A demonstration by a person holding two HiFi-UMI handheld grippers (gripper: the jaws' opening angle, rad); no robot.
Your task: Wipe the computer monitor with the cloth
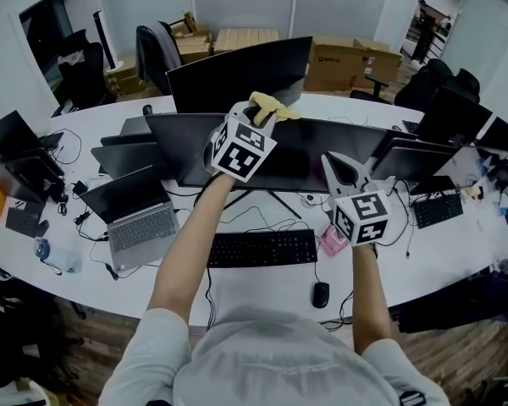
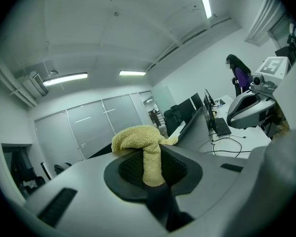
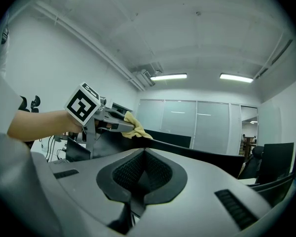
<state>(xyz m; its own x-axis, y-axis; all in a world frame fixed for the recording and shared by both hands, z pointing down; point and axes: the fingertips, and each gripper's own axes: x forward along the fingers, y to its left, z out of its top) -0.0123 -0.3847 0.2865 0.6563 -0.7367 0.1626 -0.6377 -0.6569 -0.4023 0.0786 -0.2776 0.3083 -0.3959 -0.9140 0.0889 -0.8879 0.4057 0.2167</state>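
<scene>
A wide dark monitor (image 1: 305, 155) stands on the white desk in front of me. My left gripper (image 1: 265, 112) is raised at the monitor's top edge, shut on a yellow cloth (image 1: 272, 105). In the left gripper view the cloth (image 2: 147, 149) is pinched between the jaws and bunches out in front. My right gripper (image 1: 345, 169) hovers before the right half of the screen, shut with nothing between its jaws. In the right gripper view the left gripper (image 3: 119, 126) holds the cloth (image 3: 133, 126) against the monitor's top edge (image 3: 187, 150).
A black keyboard (image 1: 262, 248) and a mouse (image 1: 320, 293) lie on the desk (image 1: 262, 299) below the monitor. An open laptop (image 1: 131, 210) sits at left. Other monitors (image 1: 237, 70) stand behind and at right (image 1: 457, 117). Cardboard boxes (image 1: 347, 62) and office chairs stand farther back.
</scene>
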